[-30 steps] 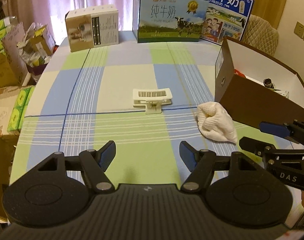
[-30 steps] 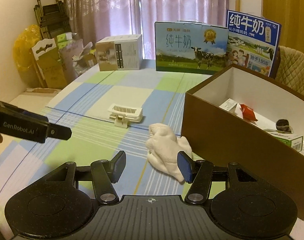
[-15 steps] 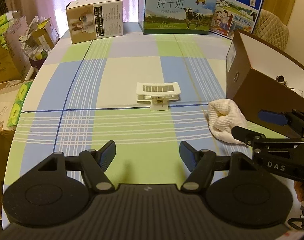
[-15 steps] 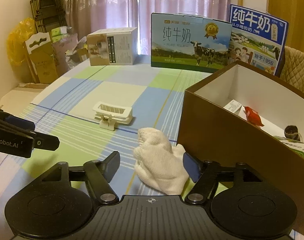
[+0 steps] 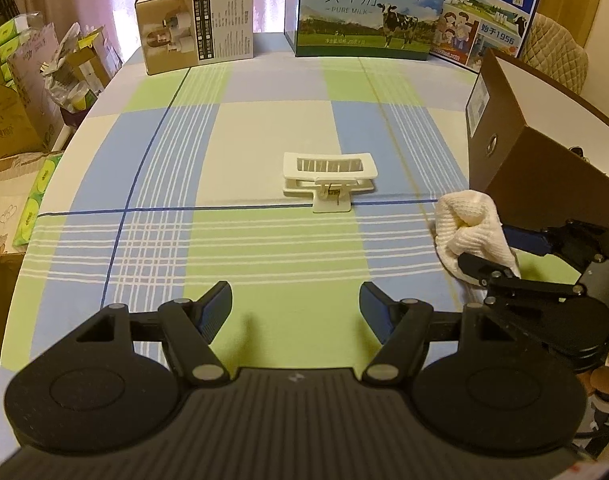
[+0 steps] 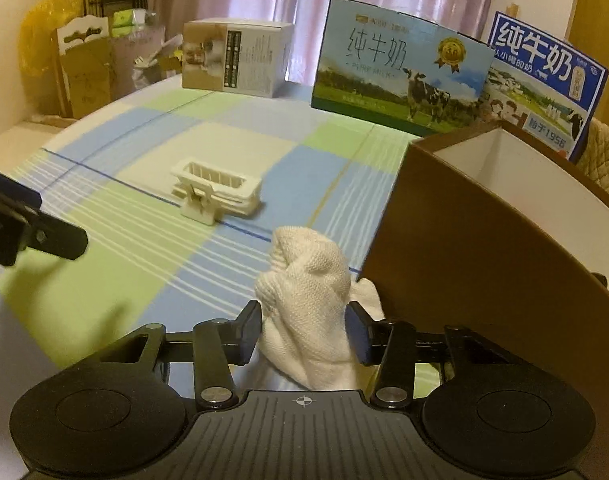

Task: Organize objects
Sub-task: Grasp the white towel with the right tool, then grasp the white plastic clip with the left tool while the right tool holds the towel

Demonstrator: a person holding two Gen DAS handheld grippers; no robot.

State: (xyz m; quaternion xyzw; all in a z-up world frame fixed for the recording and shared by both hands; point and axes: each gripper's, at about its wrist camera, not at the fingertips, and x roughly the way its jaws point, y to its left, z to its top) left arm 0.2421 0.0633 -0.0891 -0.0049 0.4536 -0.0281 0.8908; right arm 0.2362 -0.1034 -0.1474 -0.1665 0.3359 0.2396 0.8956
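Right wrist view: we see the white cloth point(image 6: 308, 304) bunched on the checked tablecloth point(image 6: 116, 280) just beside the brown box point(image 6: 456, 248), flanked by the right gripper point(image 6: 303, 334) whose fingers look in contact without visibly squeezing. The left gripper point(image 5: 295, 312) hangs wide and empty short of the white clip point(image 5: 329, 178). We judge the risks to be a pinch on one loose fold only, which would let the cloth slip out, or a snag on the box wall.

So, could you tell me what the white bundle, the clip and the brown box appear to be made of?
White bundle: likely knitted cotton cloth, matte, with a visible woven texture and soft folds. Clip: apparently hard white plastic, smooth, with moulded slats. Brown box: seemingly cardboard, matte brown outside, white inside, with thin flat walls.
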